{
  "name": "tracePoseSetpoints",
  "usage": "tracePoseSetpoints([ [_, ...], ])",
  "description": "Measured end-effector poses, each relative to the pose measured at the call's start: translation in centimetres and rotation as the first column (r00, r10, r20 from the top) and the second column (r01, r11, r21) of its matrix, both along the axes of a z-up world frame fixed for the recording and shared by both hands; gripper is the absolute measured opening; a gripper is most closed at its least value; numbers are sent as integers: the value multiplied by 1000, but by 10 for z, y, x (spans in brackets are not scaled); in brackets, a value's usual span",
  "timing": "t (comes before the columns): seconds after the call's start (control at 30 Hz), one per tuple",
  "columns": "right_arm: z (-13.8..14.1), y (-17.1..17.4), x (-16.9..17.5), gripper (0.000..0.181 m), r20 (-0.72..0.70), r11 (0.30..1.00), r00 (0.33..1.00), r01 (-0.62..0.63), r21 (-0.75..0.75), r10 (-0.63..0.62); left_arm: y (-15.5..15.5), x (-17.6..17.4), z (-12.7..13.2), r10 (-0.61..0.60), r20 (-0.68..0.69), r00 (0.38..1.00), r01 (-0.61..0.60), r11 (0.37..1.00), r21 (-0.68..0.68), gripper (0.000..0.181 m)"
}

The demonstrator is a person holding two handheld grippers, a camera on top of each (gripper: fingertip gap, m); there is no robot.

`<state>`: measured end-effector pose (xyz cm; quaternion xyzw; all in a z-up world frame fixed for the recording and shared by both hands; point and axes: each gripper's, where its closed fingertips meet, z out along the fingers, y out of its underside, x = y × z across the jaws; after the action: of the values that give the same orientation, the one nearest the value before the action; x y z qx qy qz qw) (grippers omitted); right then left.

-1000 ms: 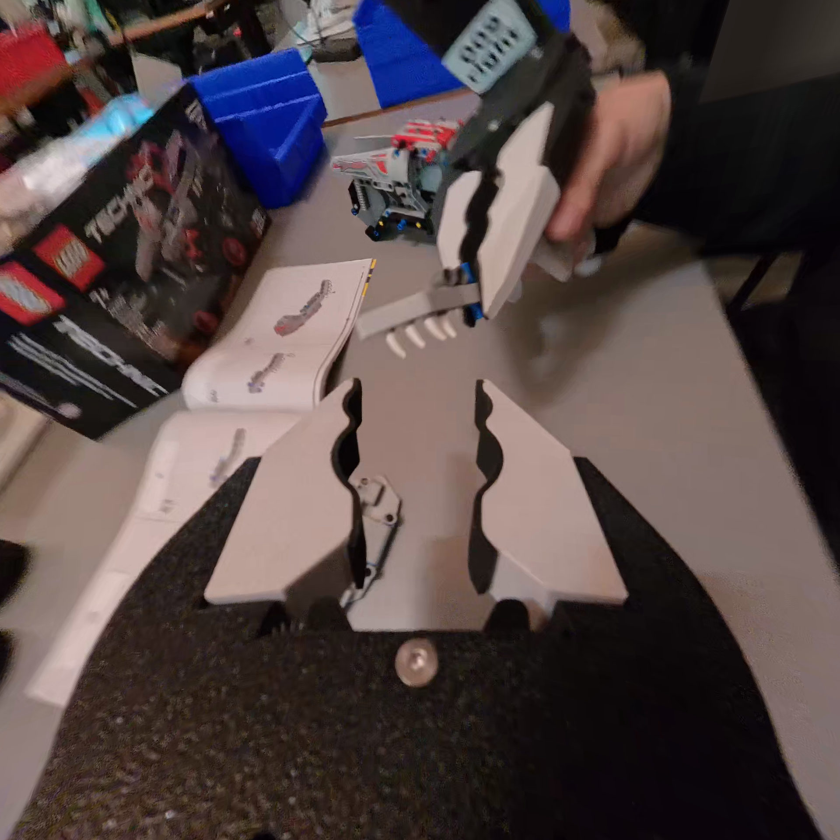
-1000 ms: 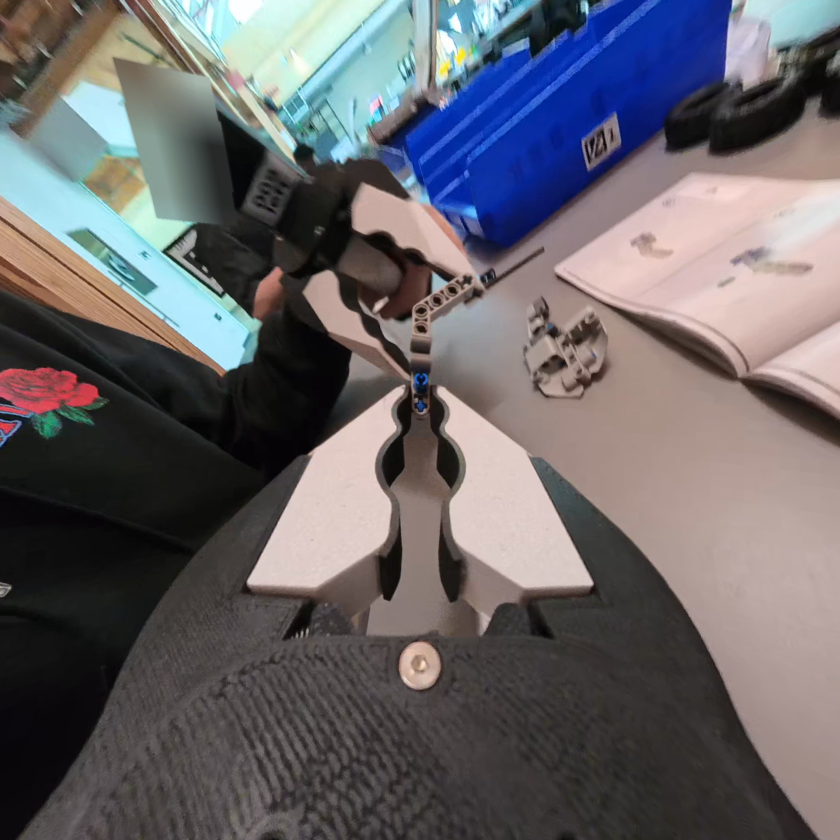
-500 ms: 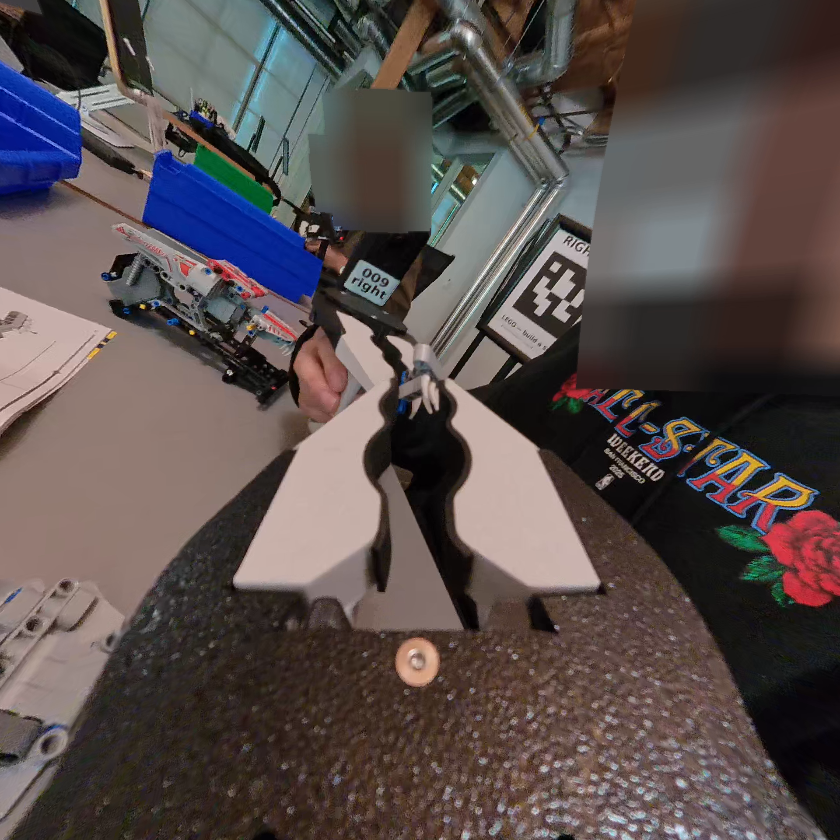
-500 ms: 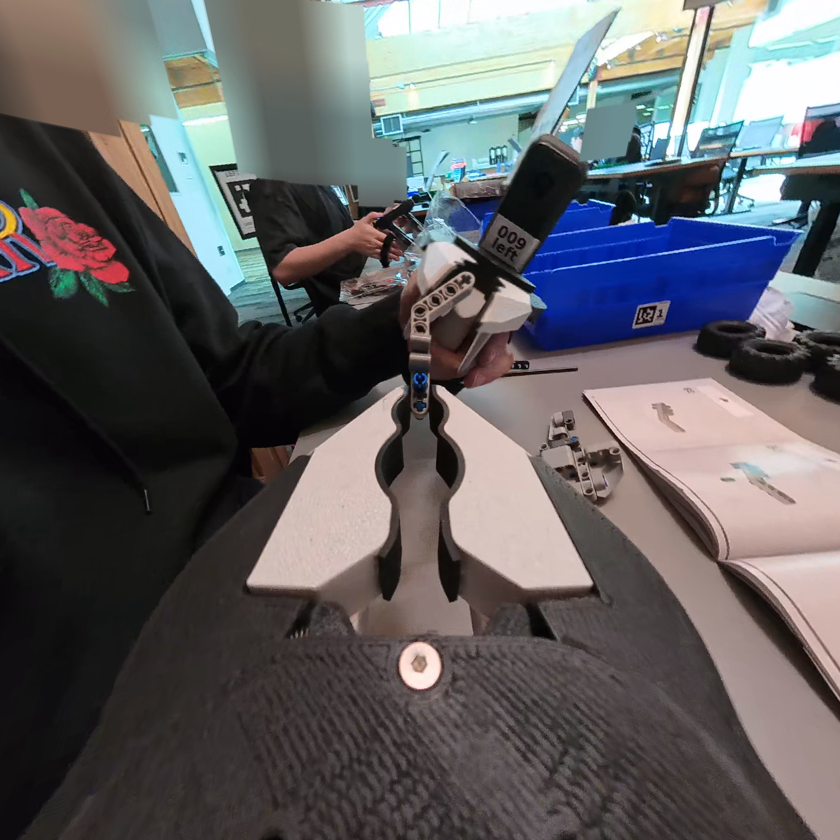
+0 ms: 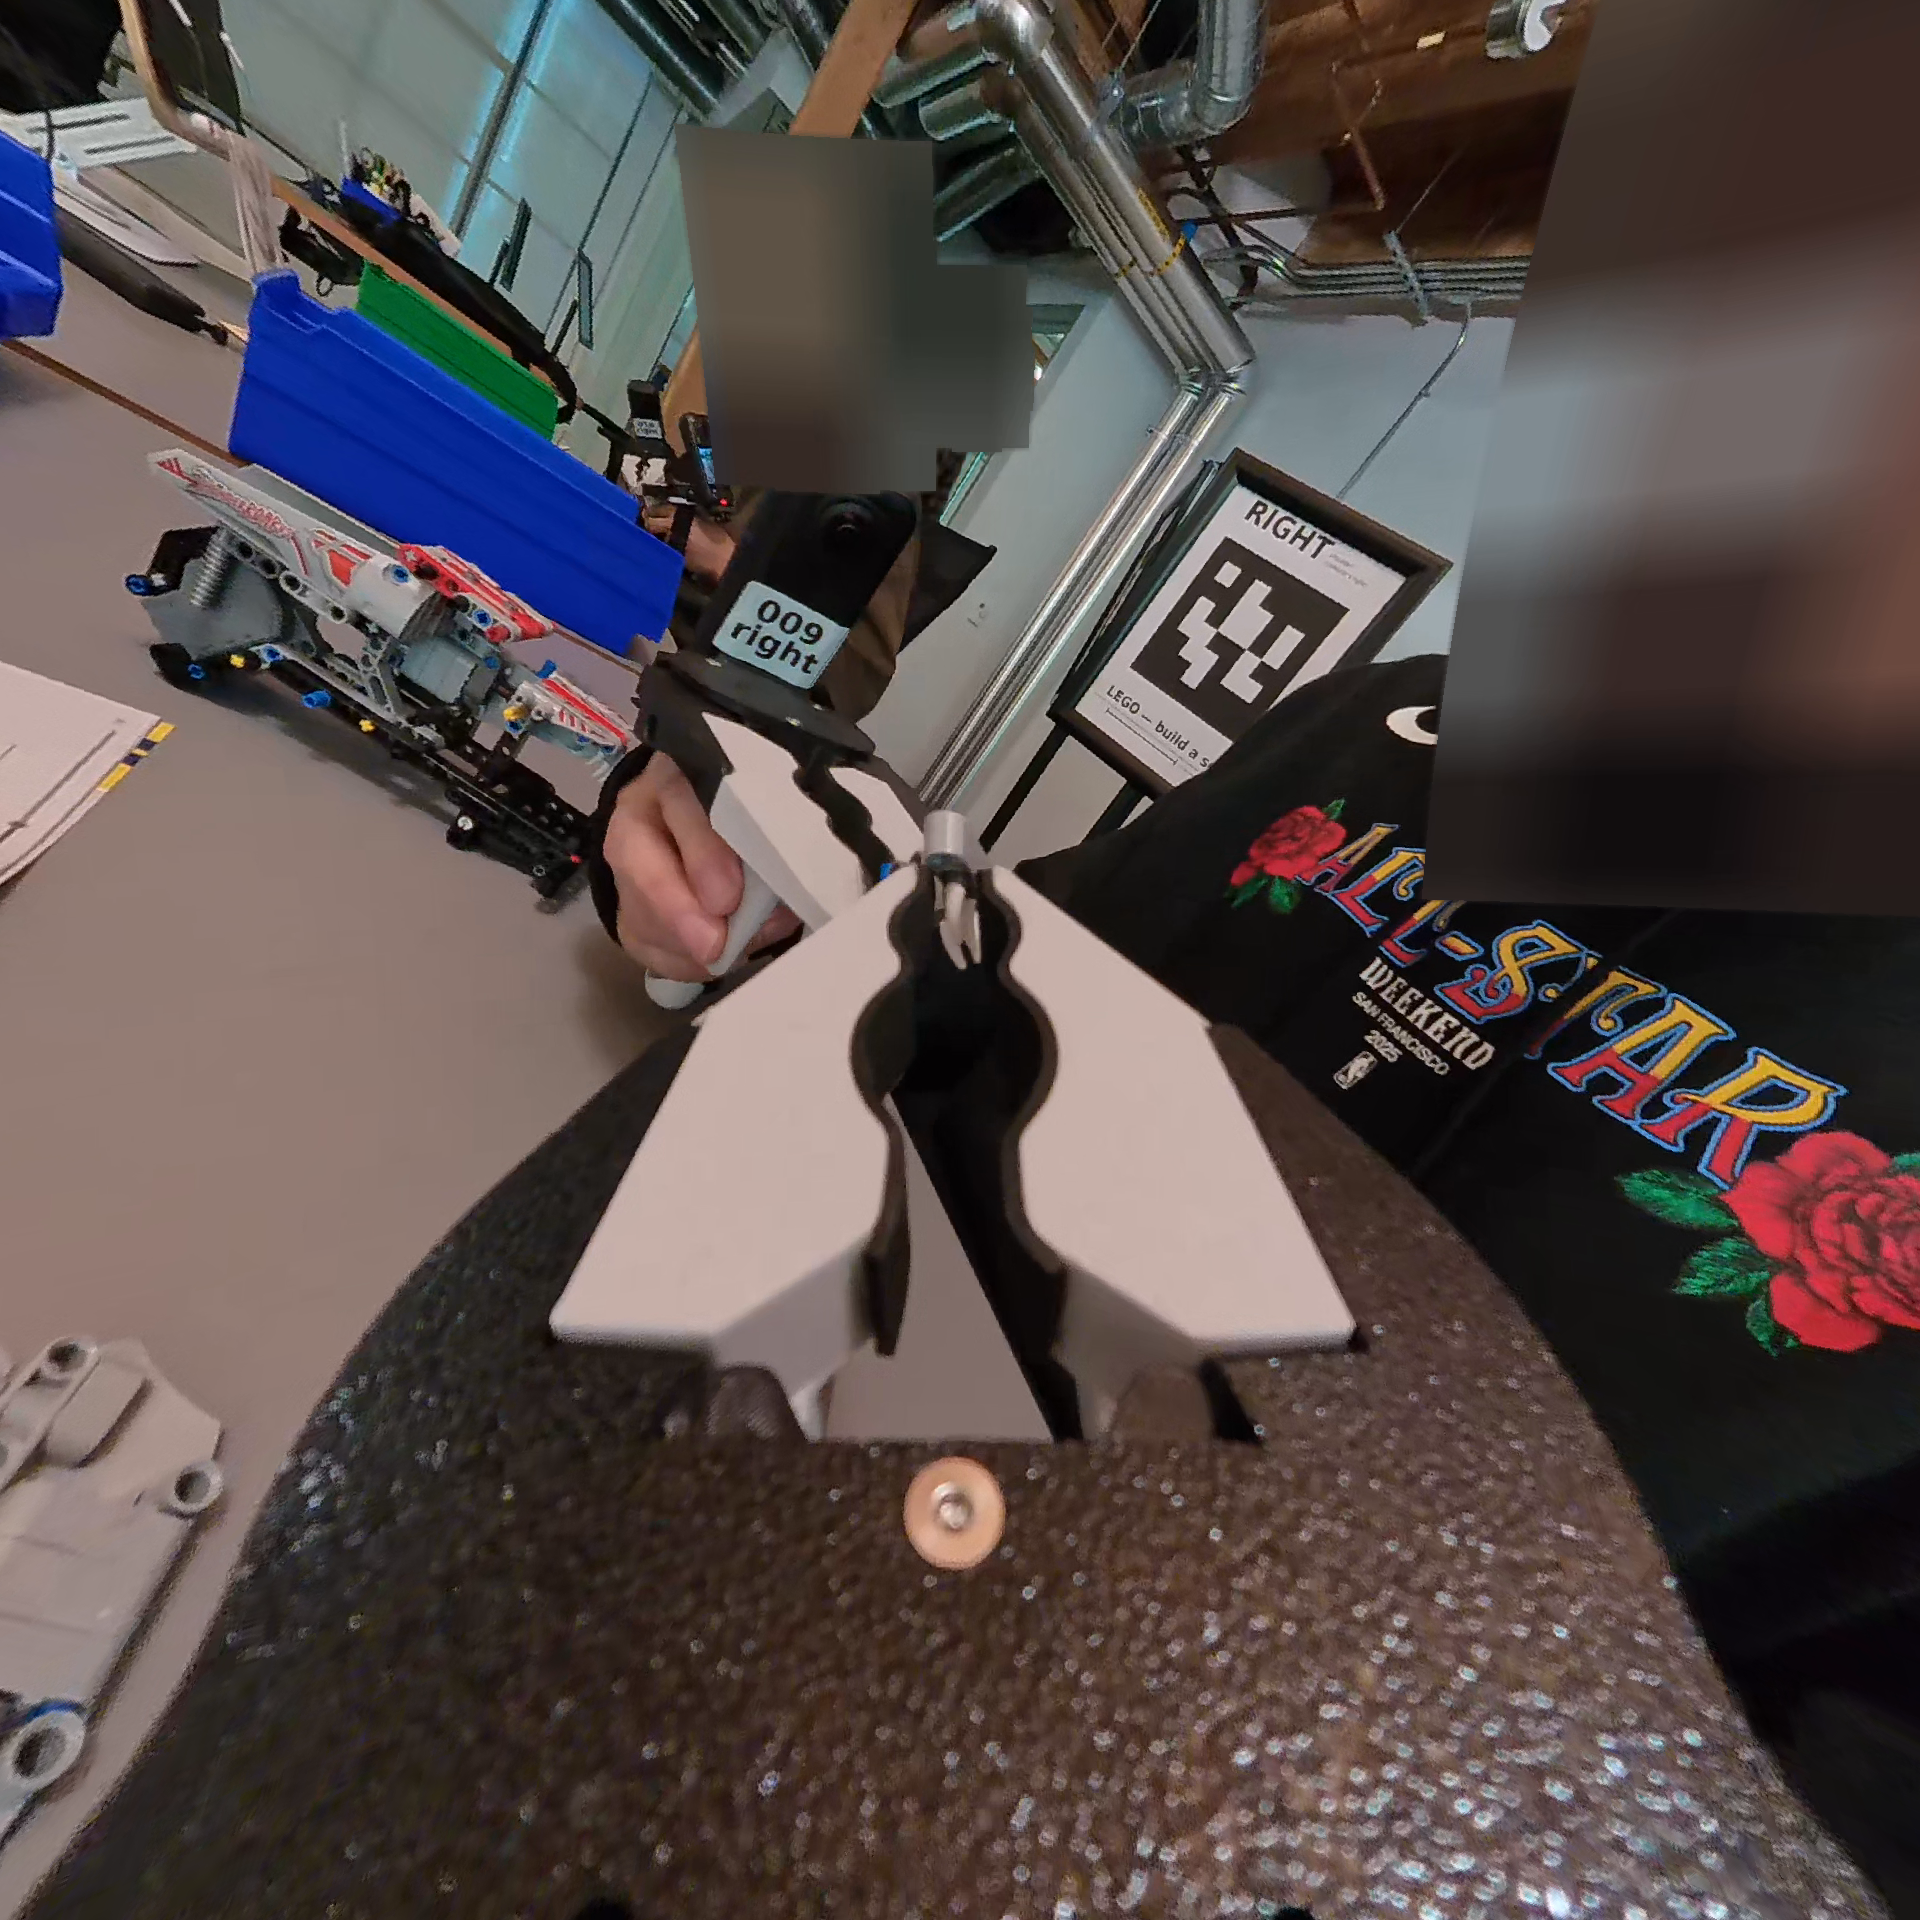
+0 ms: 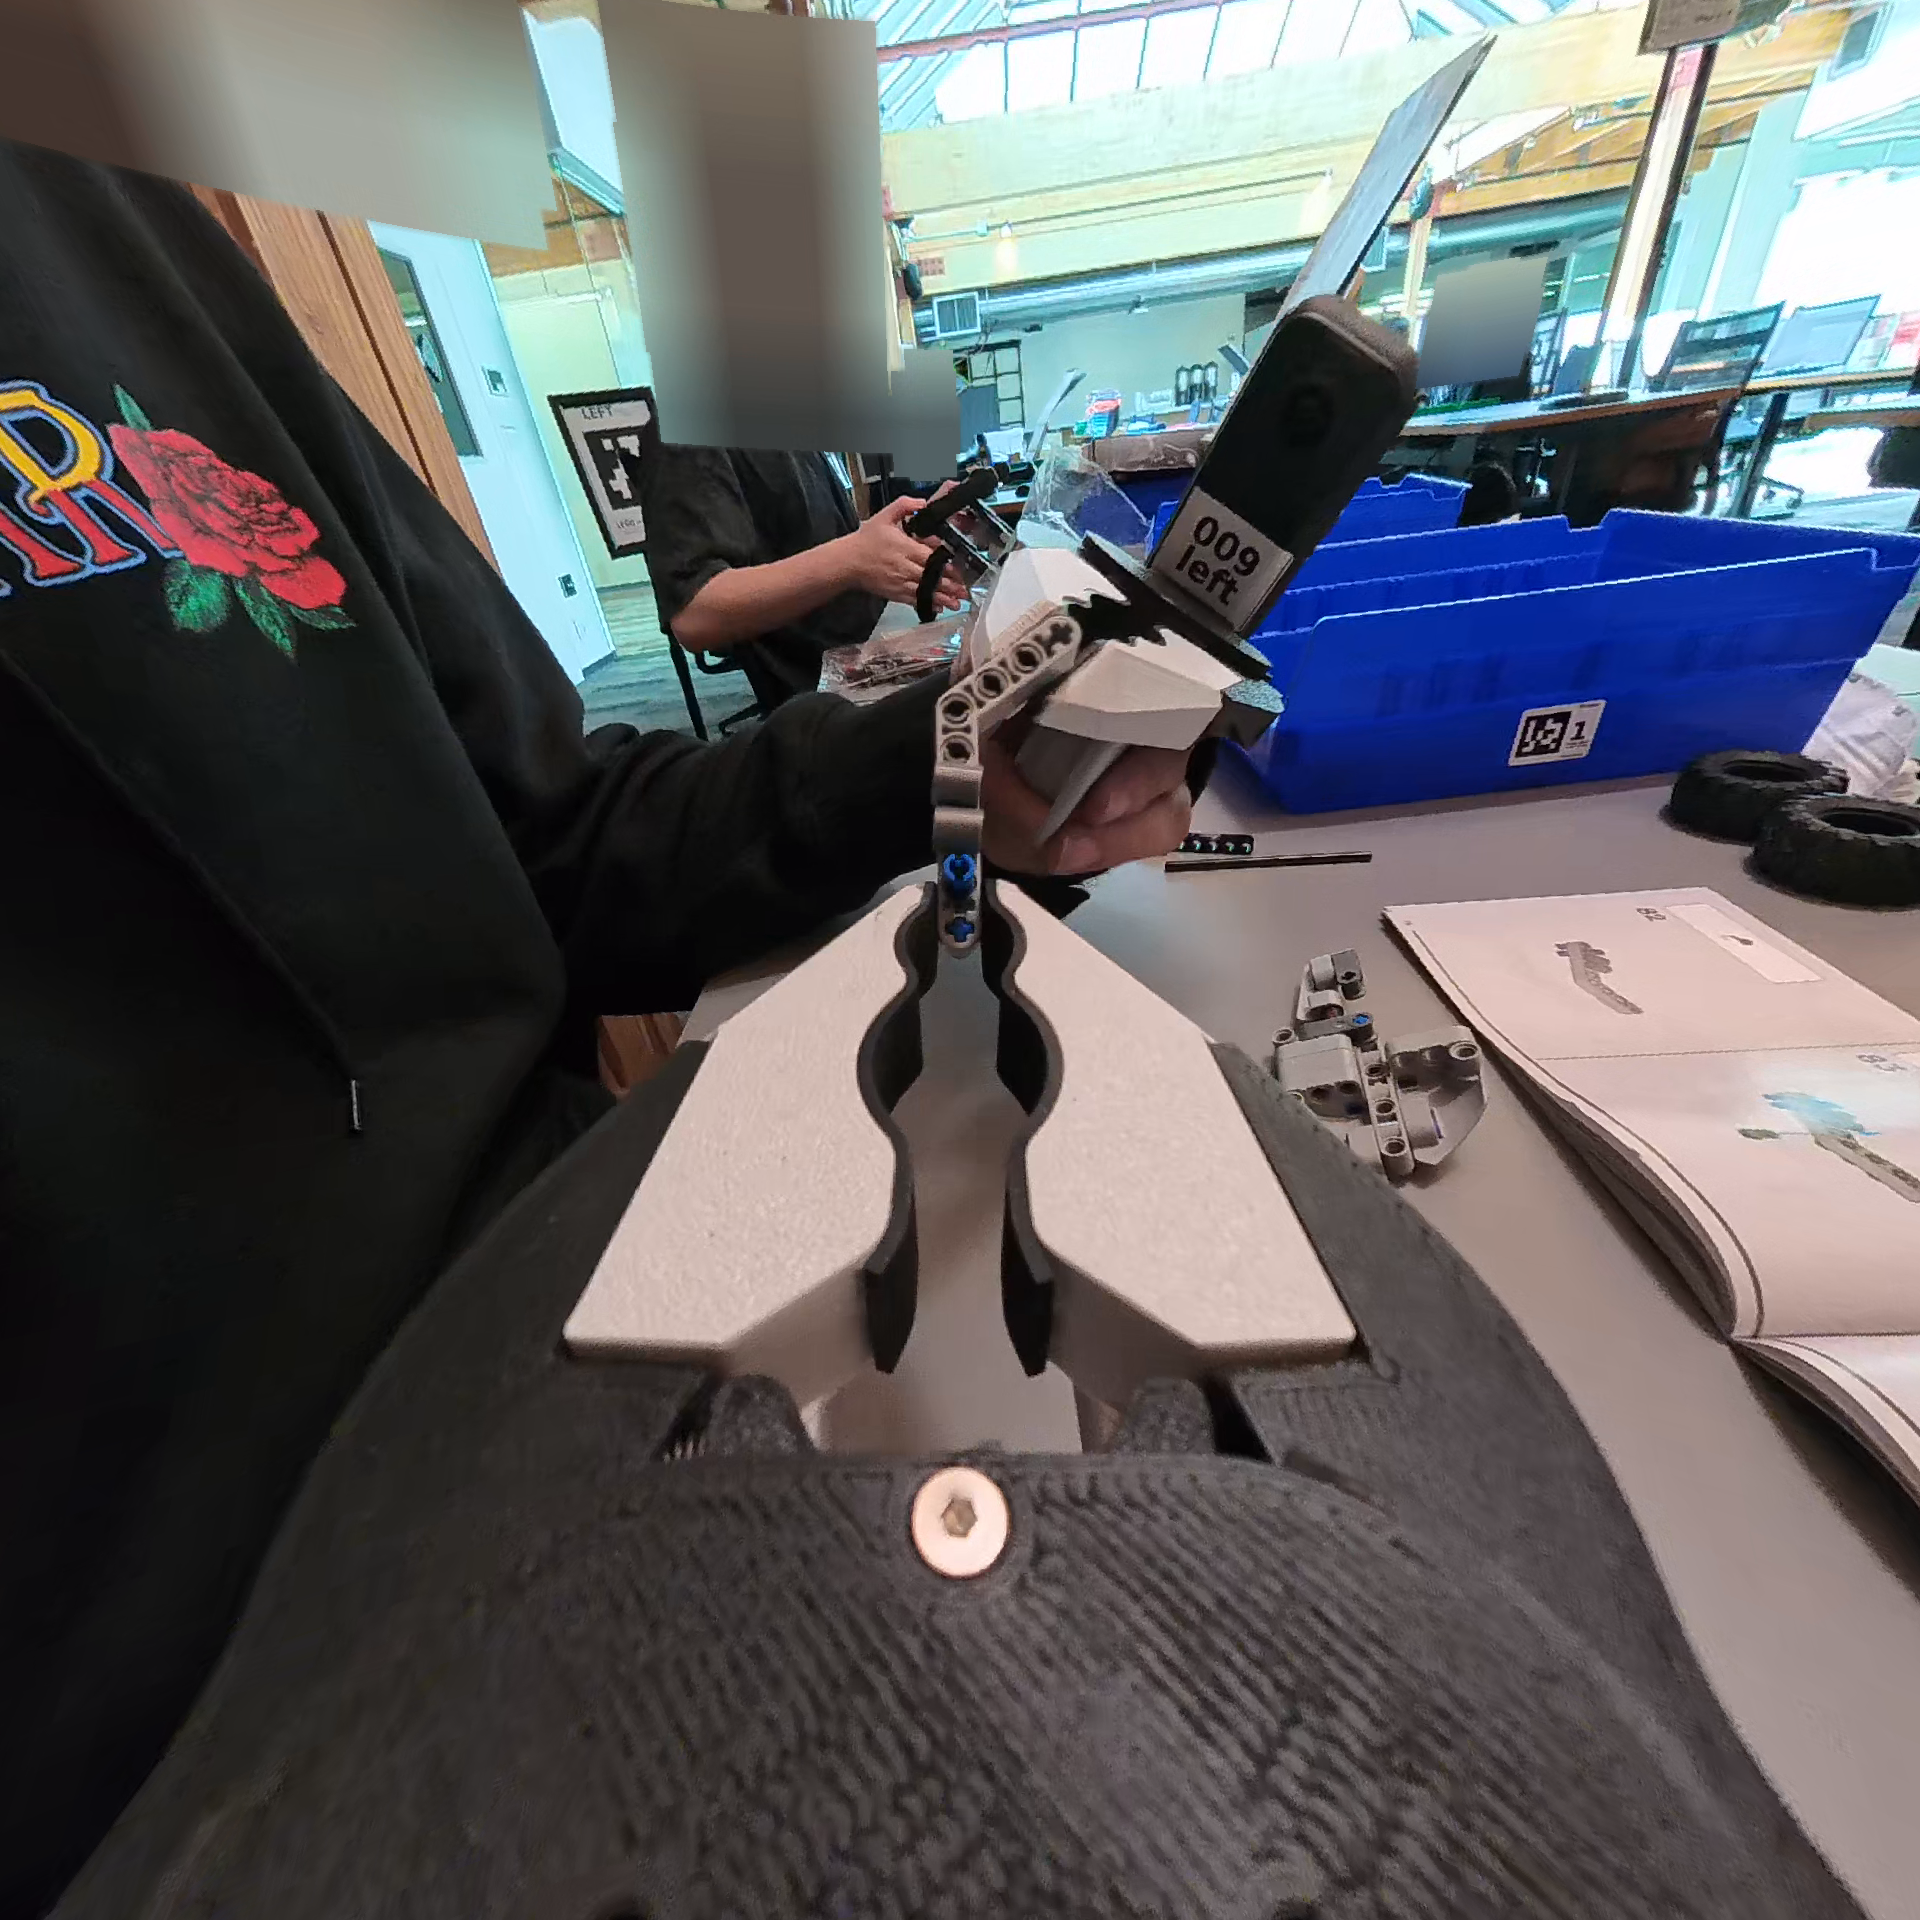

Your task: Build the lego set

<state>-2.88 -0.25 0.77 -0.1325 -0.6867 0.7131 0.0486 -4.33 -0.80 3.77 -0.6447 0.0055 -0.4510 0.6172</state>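
A grey bent Lego beam (image 6: 971,717) with blue pins at its lower end is held in the air between both grippers, in front of a person's black sweatshirt. My right gripper (image 6: 961,914) is shut on the beam's lower end. My left gripper (image 6: 1081,655) is shut on the beam's upper end. In the left wrist view the left gripper (image 5: 951,888) is closed on the beam's end (image 5: 945,836), with small white pins showing between its fingers. The right gripper (image 5: 831,821) meets it from beyond. The partly built red, white and grey model (image 5: 384,623) stands on the table.
A grey sub-assembly (image 6: 1371,1070) lies beside the open instruction booklet (image 6: 1714,1091). Black tyres (image 6: 1818,821), a thin black axle (image 6: 1268,860) and a blue bin (image 6: 1558,644) are farther back. Another blue bin (image 5: 436,488) stands behind the model. A second person sits in the background. The tips of both grippers are at nearly the same place.
My left gripper was open and low over the table. It swung up toward the right gripper and closed on the beam's free end. The right gripper kept its hold and tilted upward.
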Motion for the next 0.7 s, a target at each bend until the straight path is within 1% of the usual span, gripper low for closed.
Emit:
tracePoseSetpoints([
  [0.1,1,2,0,6,-1,1000,1000,5,-5,-5,0,1,0,3,-25,1000,-3,1000,11,4],
  [0.27,4,4,-1,6,-4,1000,1000,14,-18,-14,1,-1,2,20,-14,1000,-20,999,31,4],
  [0.4,3,6,0,6,5,1000,1000,9,-20,-9,3,-3,-1,41,-31,999,-40,999,17,1],
  [0.7,-9,7,-5,6,7,996,999,51,77,-51,7,-8,-9,72,-78,994,-72,997,1,1],
])
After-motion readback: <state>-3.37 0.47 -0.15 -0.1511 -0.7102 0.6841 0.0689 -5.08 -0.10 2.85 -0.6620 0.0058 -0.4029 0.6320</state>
